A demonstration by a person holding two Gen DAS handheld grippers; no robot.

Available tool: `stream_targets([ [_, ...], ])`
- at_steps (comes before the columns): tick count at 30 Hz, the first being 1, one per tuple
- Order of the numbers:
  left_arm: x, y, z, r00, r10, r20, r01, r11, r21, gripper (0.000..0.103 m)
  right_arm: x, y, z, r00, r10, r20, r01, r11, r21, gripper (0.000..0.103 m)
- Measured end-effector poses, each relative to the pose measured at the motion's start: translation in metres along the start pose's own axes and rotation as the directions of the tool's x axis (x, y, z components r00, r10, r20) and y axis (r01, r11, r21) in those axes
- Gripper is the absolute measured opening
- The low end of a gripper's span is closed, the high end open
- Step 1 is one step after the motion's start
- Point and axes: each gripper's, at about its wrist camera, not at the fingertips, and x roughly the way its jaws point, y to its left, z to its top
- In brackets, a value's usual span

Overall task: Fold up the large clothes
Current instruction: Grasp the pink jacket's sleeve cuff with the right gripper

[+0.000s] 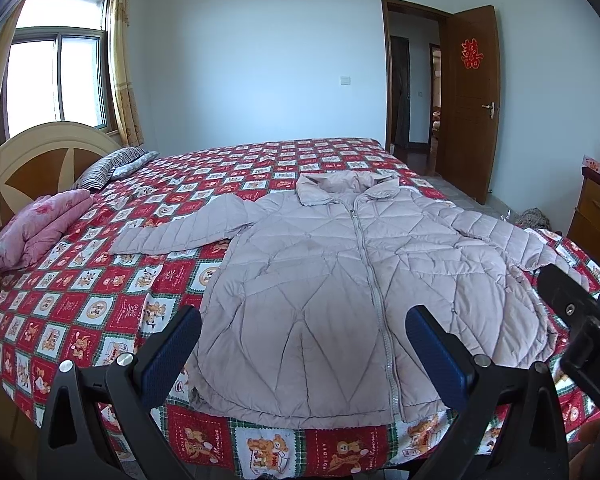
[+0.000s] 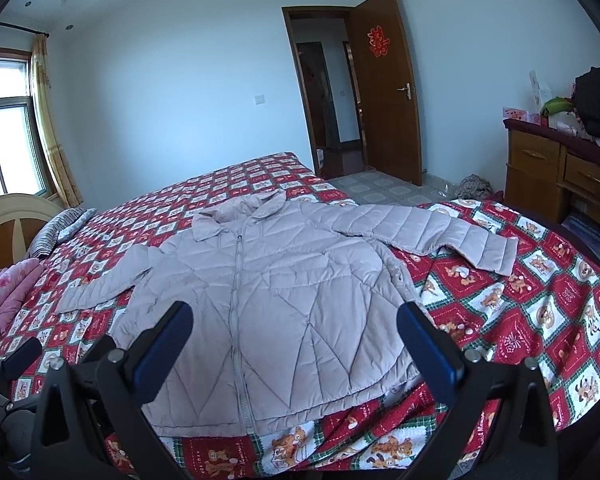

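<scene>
A pale quilted jacket (image 1: 332, 264) is lying face up and zipped on the bed (image 1: 80, 304), spread flat over the red checked bedspread, its hem toward the near edge at 6 o'clock and its collar (image 1: 340, 188) pointing away at 12 o'clock. Both sleeves are stretching outward: the one at 9 o'clock (image 1: 180, 228) is lying straight, and the one at 3 o'clock (image 2: 432, 232) is angling out toward the bed's corner.

The left hand-held gripper (image 1: 303, 344) is hovering above the hem with its fingers spread wide and holding nothing. The right hand-held gripper (image 2: 294, 340) is doing the same over the lower part of the coat, also spread and empty. Neither is touching the fabric.

No fold looks begun, so the step in hand is likely the first one: bringing a sleeve across the chest. To do it well, each hand-held gripper should probably be reaching toward a cuff or shoulder seam and not toward the puffy middle, pinching through only the sleeve's layers. The padding is thick and springy, so a deep bite is advisable, and the sleeve should be travelling low and flat toward the zip (image 1: 364, 248), so the body is not dragging with it. The side at 3 o'clock is looking slightly bunched along its edge; smoothing it first would be giving a cleaner crease. A pink folded quilt (image 1: 32, 232) is sitting well apart at 9 o'clock, out of the way.
</scene>
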Motion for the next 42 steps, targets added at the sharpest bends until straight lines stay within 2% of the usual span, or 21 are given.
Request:
stream_targets([
  [2, 0.010, 0.000, 0.001, 1.000, -0.001, -0.013, 0.001, 1.000, -0.005, 0.102, 0.008, -0.004, 0.004, 1.000, 0.006, 0.028, -0.006, 1.000, -0.015, 0.103],
  [6, 0.039, 0.004, 0.002, 1.000, 0.011, -0.029, -0.010, 1.000, 0.022, 0.102, 0.027, -0.025, 0.011, 1.000, -0.019, 0.017, 0.020, 0.999, -0.030, 0.103],
  [8, 0.061, 0.013, 0.001, 0.998, 0.044, -0.046, -0.042, 0.998, 0.035, 0.102, 0.043, -0.050, 0.013, 0.999, -0.040, -0.013, 0.039, 0.999, -0.017, 0.103],
  [9, 0.079, 0.023, 0.000, 0.995, 0.054, -0.081, -0.051, 0.998, 0.034, 0.102, 0.052, -0.065, 0.013, 0.997, -0.065, -0.038, 0.064, 0.998, -0.005, 0.103],
  [10, 0.092, 0.031, 0.000, 0.992, 0.055, -0.110, -0.053, 0.998, 0.026, 0.102, 0.061, -0.081, 0.013, 0.994, -0.085, -0.063, 0.086, 0.996, 0.012, 0.100],
  [13, 0.135, 0.066, 0.005, 0.981, 0.045, -0.189, -0.050, 0.999, -0.022, 0.102, 0.092, -0.140, 0.020, 0.981, -0.117, -0.152, 0.133, 0.987, 0.096, 0.073],
  [15, 0.157, 0.091, 0.014, 0.985, 0.045, -0.168, -0.053, 0.998, -0.043, 0.102, 0.111, -0.188, 0.031, 0.975, -0.114, -0.190, 0.153, 0.968, 0.202, 0.070],
  [18, 0.182, 0.124, 0.027, 0.993, 0.039, -0.111, -0.052, 0.992, -0.119, 0.102, 0.131, -0.253, 0.045, 0.975, -0.100, -0.201, 0.176, 0.897, 0.406, 0.070],
  [20, 0.202, 0.144, 0.033, 0.993, 0.015, -0.119, -0.039, 0.980, -0.198, 0.102, 0.139, -0.294, 0.046, 0.962, -0.141, -0.235, 0.251, 0.797, 0.549, 0.069],
  [21, 0.212, 0.152, 0.035, 0.991, 0.013, -0.130, -0.044, 0.972, -0.231, 0.102, 0.139, -0.314, 0.040, 0.946, -0.192, -0.262, 0.317, 0.718, 0.619, 0.069],
  [22, 0.221, 0.157, 0.036, 0.990, 0.013, -0.140, -0.048, 0.967, -0.251, 0.102, 0.139, -0.323, 0.036, 0.939, -0.209, -0.272, 0.340, 0.679, 0.651, 0.069],
  [23, 0.228, 0.159, 0.036, 0.989, 0.017, -0.146, -0.055, 0.966, -0.254, 0.102, 0.141, -0.331, 0.032, 0.933, -0.221, -0.283, 0.357, 0.651, 0.670, 0.069],
  [28, 0.270, 0.159, 0.034, 0.977, 0.048, -0.209, -0.098, 0.967, -0.237, 0.102, 0.164, -0.337, 0.019, 0.877, -0.284, -0.388, 0.478, 0.598, 0.643, 0.067],
  [30, 0.277, 0.157, 0.032, 0.973, 0.013, -0.229, -0.073, 0.964, -0.257, 0.102, 0.168, -0.333, 0.023, 0.864, -0.334, -0.377, 0.504, 0.601, 0.620, 0.061],
  [32, 0.288, 0.154, 0.029, 0.969, -0.050, -0.242, -0.020, 0.960, -0.279, 0.102, 0.178, -0.326, 0.025, 0.868, -0.312, -0.387, 0.493, 0.641, 0.588, 0.033],
  [33, 0.292, 0.150, 0.026, 0.966, -0.077, -0.247, 0.005, 0.959, -0.282, 0.102, 0.181, -0.323, 0.027, 0.858, -0.328, -0.395, 0.508, 0.659, 0.555, 0.026],
  [35, 0.301, 0.143, 0.021, 0.963, -0.080, -0.257, 0.009, 0.963, -0.269, 0.102, 0.185, -0.316, 0.032, 0.842, -0.352, -0.409, 0.529, 0.686, 0.499, 0.019],
  [38, 0.312, 0.133, 0.009, 0.958, -0.054, -0.281, -0.013, 0.972, -0.234, 0.102, 0.184, -0.309, 0.033, 0.832, -0.371, -0.414, 0.539, 0.718, 0.441, 0.013],
  [42, 0.313, 0.132, -0.002, 0.961, -0.049, -0.272, -0.016, 0.973, -0.231, 0.102, 0.181, -0.323, 0.045, 0.843, -0.368, -0.393, 0.518, 0.752, 0.407, 0.011],
])
